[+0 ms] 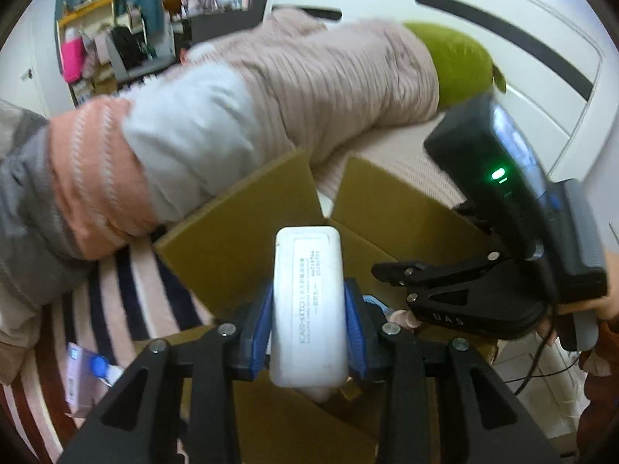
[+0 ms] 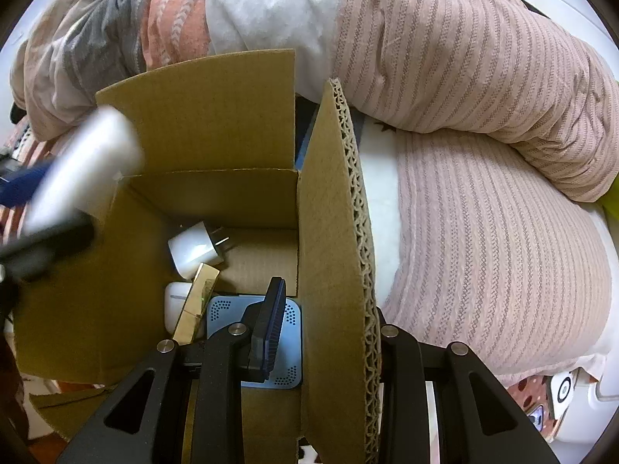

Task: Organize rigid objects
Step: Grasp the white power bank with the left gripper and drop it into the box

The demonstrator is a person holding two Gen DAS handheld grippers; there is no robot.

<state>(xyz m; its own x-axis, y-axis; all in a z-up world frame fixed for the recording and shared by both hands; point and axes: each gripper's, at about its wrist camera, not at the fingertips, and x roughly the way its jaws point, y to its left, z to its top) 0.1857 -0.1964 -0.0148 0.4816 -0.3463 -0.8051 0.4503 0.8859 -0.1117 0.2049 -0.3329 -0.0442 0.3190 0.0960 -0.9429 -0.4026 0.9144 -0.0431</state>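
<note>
Fingers of left gripper (image 1: 307,309) clamped on white power bank (image 1: 308,309), poised over cardboard box (image 1: 240,224) on the bed. Right gripper (image 2: 329,348) pinching box flap (image 2: 332,251) at 3 o'clock. Best lowered slowly toward the bare floor at 12 o'clock, clear of flaps. Inside, counted: one white plug adapter (image 2: 193,249), one earbud case (image 2: 176,305), one gold box (image 2: 197,301), one blue square device (image 2: 224,313).

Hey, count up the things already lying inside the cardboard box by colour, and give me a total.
White: 2, a plug adapter and an earbud case
Blue: 1, a square perforated device
Gold: 1, a slim box
Total: 4
</note>
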